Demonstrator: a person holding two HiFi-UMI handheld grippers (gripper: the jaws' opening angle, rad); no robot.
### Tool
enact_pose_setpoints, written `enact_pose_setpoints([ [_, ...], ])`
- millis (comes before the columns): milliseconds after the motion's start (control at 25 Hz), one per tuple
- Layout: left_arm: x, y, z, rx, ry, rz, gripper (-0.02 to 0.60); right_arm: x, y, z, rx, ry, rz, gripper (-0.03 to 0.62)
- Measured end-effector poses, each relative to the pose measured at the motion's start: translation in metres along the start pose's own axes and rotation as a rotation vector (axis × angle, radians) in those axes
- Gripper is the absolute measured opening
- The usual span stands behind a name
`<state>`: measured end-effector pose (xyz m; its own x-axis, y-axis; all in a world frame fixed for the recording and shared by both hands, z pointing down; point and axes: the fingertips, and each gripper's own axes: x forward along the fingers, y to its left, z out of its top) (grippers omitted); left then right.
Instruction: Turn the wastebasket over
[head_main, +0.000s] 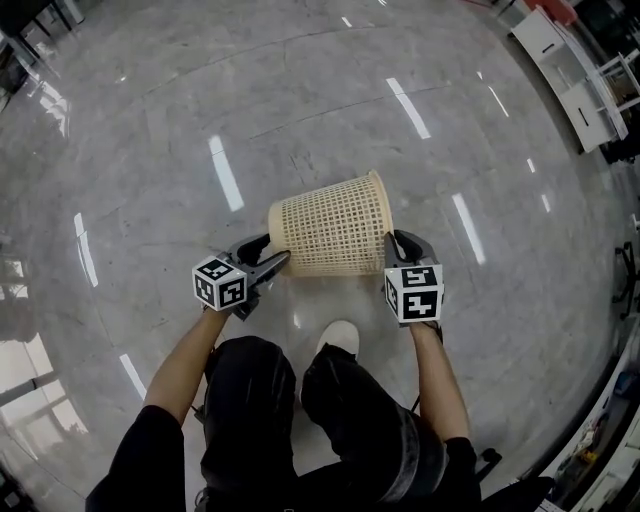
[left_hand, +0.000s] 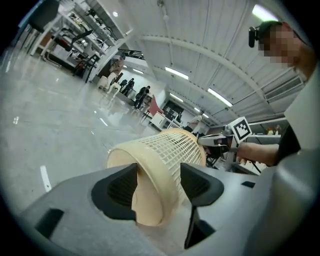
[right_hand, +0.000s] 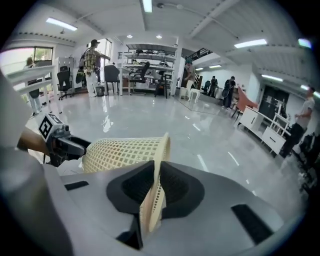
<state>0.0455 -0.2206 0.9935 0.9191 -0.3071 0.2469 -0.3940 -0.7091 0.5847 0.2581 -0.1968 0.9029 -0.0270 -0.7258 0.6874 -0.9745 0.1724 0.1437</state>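
Wastebasket (head_main: 335, 225) sideways: right gripper (right_hand: 156, 186) pinches its rim (inside unseen), left gripper (left_hand: 158, 184) gapes astride base.

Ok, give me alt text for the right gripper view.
The right claw pinches the rim of a cream mesh wastebasket lying on its side, with a glossy floor beyond. The left claw is at its base end.

The wastebasket (head_main: 335, 232) was pale yellow with little square holes. The floor (head_main: 150, 120) was shiny grey. The trousers (head_main: 250, 400) were black.
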Motion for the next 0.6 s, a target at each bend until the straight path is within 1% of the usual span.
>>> enact_pose_setpoints([
  [40,0.001,0.002,0.003,-0.001,-0.007,0.008,0.259,0.000,0.000,0.002,-0.005,-0.008,-0.006,0.043],
  [160,0.002,0.010,0.014,0.038,-0.027,0.051,0.259,0.003,0.003,0.007,0.000,-0.034,-0.001,0.041],
  [280,-0.007,0.017,0.043,0.069,-0.088,0.077,0.246,0.008,0.004,0.011,0.045,-0.058,0.009,0.041],
  [360,-0.014,0.018,0.069,0.124,-0.112,0.089,0.244,0.015,0.005,0.014,0.111,-0.080,0.022,0.041],
  [520,-0.026,0.007,0.127,0.273,-0.130,0.106,0.244,0.031,0.009,0.017,0.273,-0.109,0.083,0.042],
  [600,-0.026,-0.004,0.152,0.346,-0.128,0.098,0.244,0.042,0.010,0.012,0.296,-0.100,0.081,0.043],
])
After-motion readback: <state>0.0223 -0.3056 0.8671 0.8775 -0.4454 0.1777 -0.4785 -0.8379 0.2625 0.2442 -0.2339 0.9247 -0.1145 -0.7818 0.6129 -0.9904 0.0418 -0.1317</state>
